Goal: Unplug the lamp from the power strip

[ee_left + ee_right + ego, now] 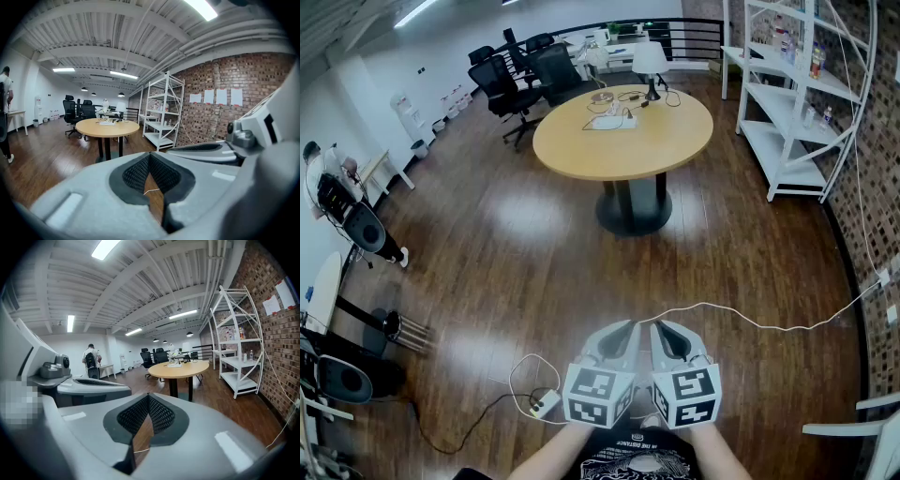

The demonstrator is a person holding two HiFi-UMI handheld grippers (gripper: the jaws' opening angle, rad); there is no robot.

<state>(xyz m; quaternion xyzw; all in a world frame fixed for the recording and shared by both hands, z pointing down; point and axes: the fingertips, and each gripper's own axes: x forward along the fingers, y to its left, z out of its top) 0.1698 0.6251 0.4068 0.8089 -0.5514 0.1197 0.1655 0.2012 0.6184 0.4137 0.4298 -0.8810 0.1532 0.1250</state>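
Observation:
A white-shaded lamp (651, 64) stands at the far edge of the round wooden table (623, 150), well across the room. A white power strip (609, 122) lies on the tabletop beside several cables. My left gripper (619, 334) and right gripper (667, 332) are held side by side low in the head view, far from the table and both pointing toward it. Both are shut with nothing between the jaws. The left gripper view has the left gripper (150, 155) tips touching, with the table (105, 127) beyond. In the right gripper view the right gripper (148, 396) is shut too.
A thin white cable (750, 323) crosses the wooden floor just ahead of the grippers toward the brick wall. A second power strip (546, 403) with cords lies on the floor at the lower left. White shelving (797, 94) stands right; office chairs (511, 80) behind the table. A person (91, 363) stands far left.

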